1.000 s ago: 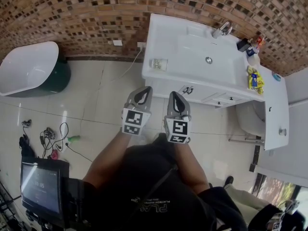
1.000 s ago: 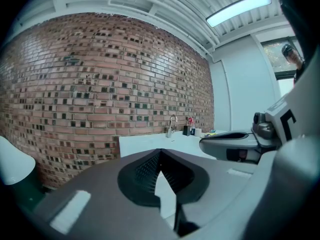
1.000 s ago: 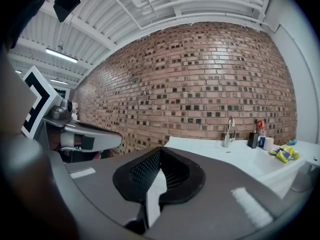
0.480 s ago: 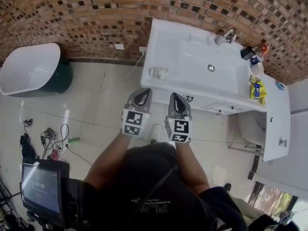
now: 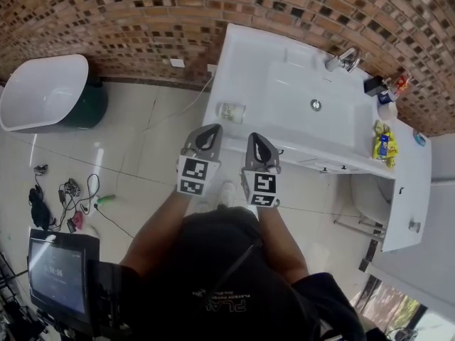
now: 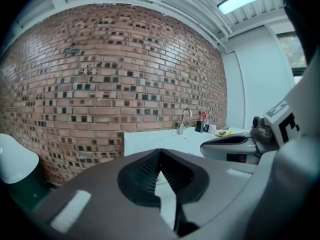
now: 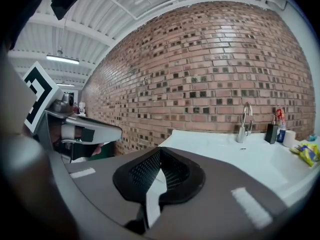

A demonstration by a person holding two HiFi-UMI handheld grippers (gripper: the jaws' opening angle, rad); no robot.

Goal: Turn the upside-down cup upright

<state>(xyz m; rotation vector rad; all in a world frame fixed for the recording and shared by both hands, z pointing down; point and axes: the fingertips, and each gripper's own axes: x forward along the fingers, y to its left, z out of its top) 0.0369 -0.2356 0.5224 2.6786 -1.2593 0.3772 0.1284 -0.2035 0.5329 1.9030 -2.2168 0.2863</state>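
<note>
brown brick wall (image 5: 142,20) behind a white vanity worktop (image 5: 249,69) with basin, small clear cup (image 5: 232,111) at its front left corner, left tongs (image 5: 211,131) and right tongs (image 5: 255,137) side by side, both pressed closed, empty, near the cup, apart from it

white vanity top (image 5: 249,59), cup (image 5: 232,111), yellow packet (image 5: 382,146)

Bathroom — white vanity (image 5: 242,69) with sunken basin (image 5: 298,101) and chrome faucet (image 5: 343,59) at 1 o'clock, bathtub (image 5: 43,94) at 10 o'clock — brick wall (image 5: 142,13) at 12, glossy tiled floor (image 5: 142,148).
</note>
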